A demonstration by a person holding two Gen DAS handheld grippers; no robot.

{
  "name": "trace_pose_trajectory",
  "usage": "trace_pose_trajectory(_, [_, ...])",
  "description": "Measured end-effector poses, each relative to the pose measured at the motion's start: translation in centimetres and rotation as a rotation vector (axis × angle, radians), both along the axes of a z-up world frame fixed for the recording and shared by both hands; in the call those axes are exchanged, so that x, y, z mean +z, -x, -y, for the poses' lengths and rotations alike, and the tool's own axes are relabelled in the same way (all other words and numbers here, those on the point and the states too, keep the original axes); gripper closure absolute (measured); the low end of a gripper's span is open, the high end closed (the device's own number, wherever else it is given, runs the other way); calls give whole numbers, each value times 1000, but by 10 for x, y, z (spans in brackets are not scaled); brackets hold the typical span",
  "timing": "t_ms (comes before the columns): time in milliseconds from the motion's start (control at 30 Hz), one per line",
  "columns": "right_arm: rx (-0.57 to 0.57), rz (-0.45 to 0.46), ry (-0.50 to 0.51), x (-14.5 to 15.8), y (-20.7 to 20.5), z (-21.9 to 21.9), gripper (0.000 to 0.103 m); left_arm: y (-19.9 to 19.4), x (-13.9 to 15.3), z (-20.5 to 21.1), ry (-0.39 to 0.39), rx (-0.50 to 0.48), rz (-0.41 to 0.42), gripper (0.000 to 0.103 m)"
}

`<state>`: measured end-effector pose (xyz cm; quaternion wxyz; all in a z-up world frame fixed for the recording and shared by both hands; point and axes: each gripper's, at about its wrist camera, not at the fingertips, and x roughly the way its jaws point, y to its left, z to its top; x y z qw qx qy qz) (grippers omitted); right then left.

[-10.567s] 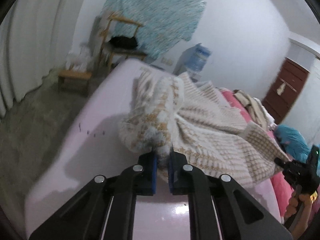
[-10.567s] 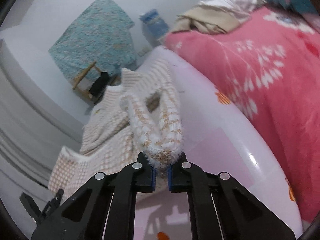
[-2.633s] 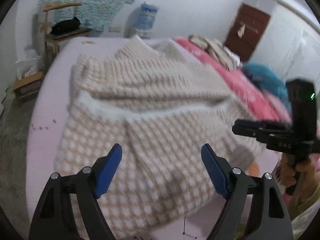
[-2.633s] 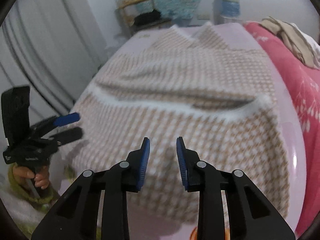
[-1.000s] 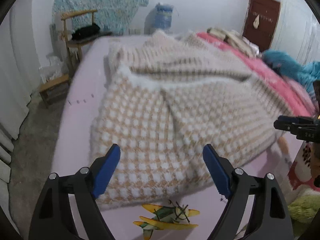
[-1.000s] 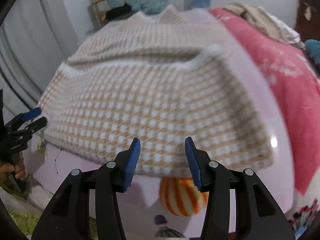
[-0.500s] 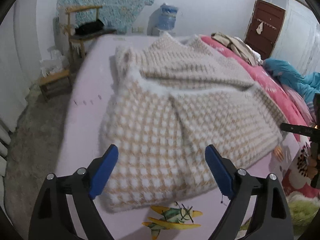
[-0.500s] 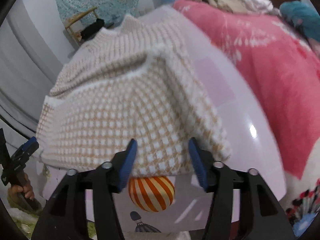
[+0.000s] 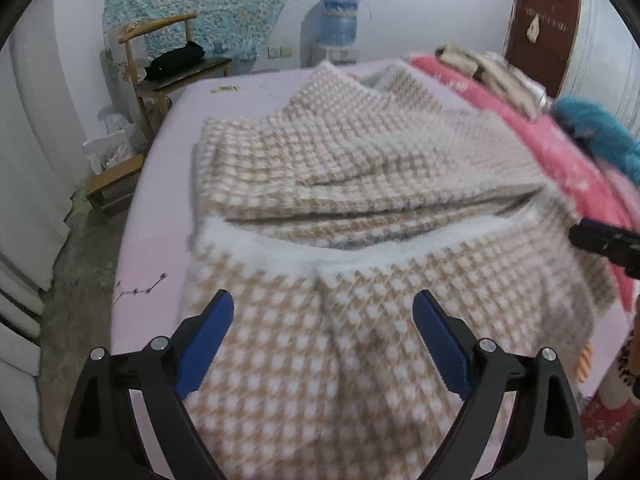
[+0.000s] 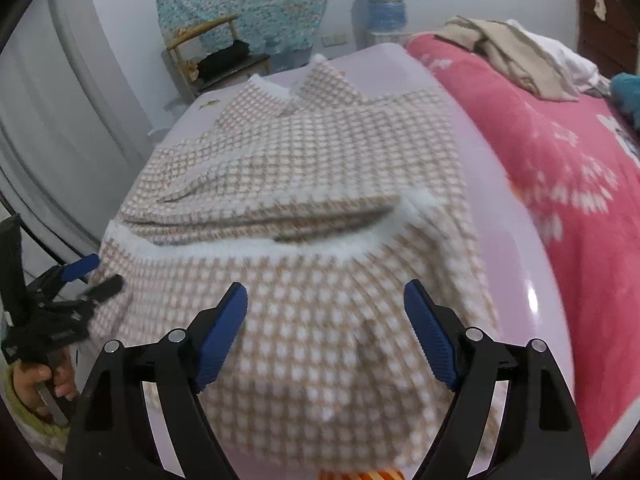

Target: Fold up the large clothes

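Observation:
A beige-and-white checked fleece garment (image 9: pixel 360 184) (image 10: pixel 320 152) lies on the lilac bed sheet (image 9: pixel 168 216), its near half folded back over the far half along a white fluffy edge. My left gripper (image 9: pixel 323 308) hovers over the near fold, jaws wide and still opening, pads not touching the cloth. My right gripper (image 10: pixel 326 292) hangs over the same fold further right, jaws opening, nothing pressed between them. Each shows in the other's view: left gripper (image 10: pixel 64 292), right gripper (image 9: pixel 604 242).
A pink flowered blanket (image 10: pixel 560 152) covers the bed's right side, with a heap of clothes (image 10: pixel 516 56) and a teal bundle (image 9: pixel 600 136) on it. A wooden chair (image 9: pixel 168 60), a low stool (image 9: pixel 116 180) and a water dispenser (image 9: pixel 338 12) stand beyond the bed.
Both grippers have moved forward over the garment's near fold, hiding most of the sheet's printed edge. The right jaws have spread much wider. The garment has not moved.

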<state>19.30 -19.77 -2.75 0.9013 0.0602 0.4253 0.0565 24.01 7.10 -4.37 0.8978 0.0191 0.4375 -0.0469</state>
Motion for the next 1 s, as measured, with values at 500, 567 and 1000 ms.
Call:
trace_pose_trajectory(500, [19,-103,61,-44,-46,-19,13,-23,-28,15,-56,68,-89,5])
trace_pose_trajectory(567, [16,-103,60,-45,-47,-20,12,-23,-29,15,-58,71,-89,5])
trace_pose_trajectory(1000, [8,-117,74,-46,-51,-25,8,-27,-31,14,-43,99,-112,4])
